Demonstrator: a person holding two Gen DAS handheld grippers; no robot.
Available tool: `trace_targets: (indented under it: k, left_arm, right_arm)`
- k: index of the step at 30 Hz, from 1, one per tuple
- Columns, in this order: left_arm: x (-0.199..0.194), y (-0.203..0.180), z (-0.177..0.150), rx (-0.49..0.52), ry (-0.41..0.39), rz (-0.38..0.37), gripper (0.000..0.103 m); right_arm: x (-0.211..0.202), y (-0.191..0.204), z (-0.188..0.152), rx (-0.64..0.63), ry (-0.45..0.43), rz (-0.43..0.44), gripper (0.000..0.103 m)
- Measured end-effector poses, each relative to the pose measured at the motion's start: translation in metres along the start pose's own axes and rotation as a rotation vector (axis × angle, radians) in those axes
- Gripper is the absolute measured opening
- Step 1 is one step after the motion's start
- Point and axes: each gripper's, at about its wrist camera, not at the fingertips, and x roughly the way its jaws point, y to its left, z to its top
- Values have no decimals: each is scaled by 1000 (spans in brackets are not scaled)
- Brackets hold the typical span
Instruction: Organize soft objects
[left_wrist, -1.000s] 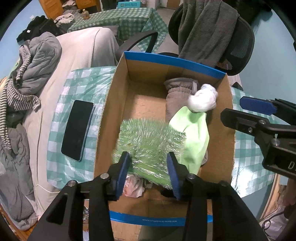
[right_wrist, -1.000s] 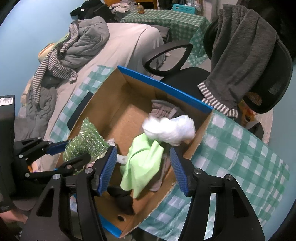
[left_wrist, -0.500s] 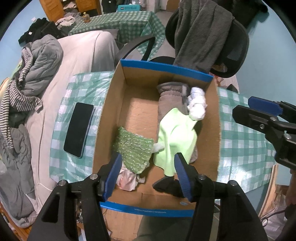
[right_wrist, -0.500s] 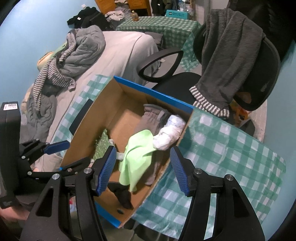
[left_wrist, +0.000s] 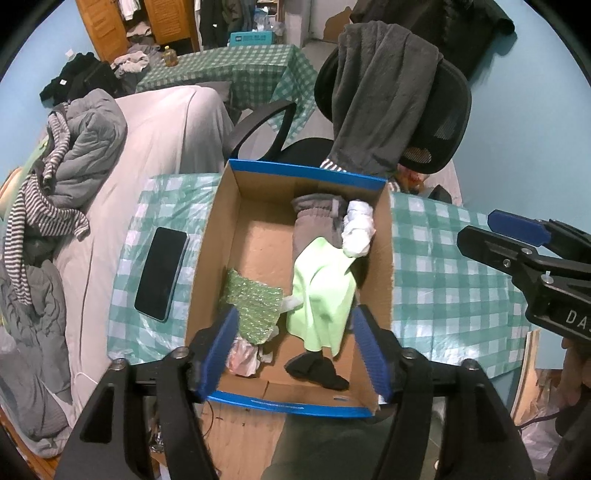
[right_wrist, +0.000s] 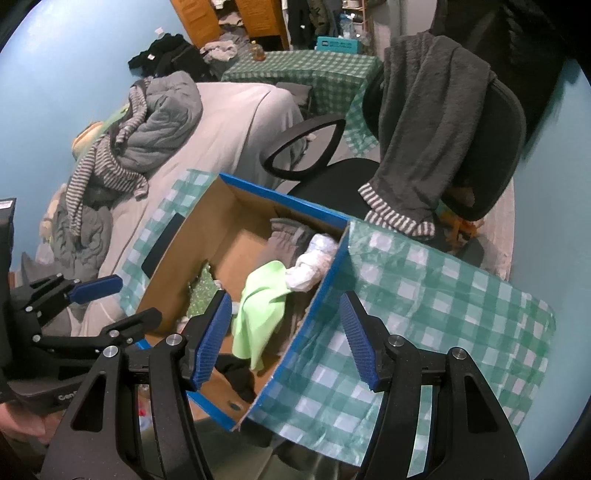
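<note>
Soft objects lie gathered in the cardboard box on the checked tablecloth: a green bubble-wrap piece near the left wall, a lime cloth draped across the middle, a grey garment and a white wad toward the far corner, a dark sock and a crumpled pale bag at the near end. The left gripper hangs above the near end of the box; its jaws have just been opening and now stand spread wide with nothing pinched, the bubble wrap resting free on the box floor below, which reads as a release so the piece stays with the rest. The right gripper hovers over the box's right wall, fingers parted and empty, likely kept clear so it does not drag the cloth out. A phone lies on the tablecloth just beside the box, apart from the soft things. Most pieces seem already boxed.
</note>
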Motion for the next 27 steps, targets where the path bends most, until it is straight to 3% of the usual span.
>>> trace_targets:
  k: [27]
  left_arm:
    - [-29,-33,3,-1,-44,0,79]
  right_arm:
    - [-37,-31,-13,64,-52,-28,61]
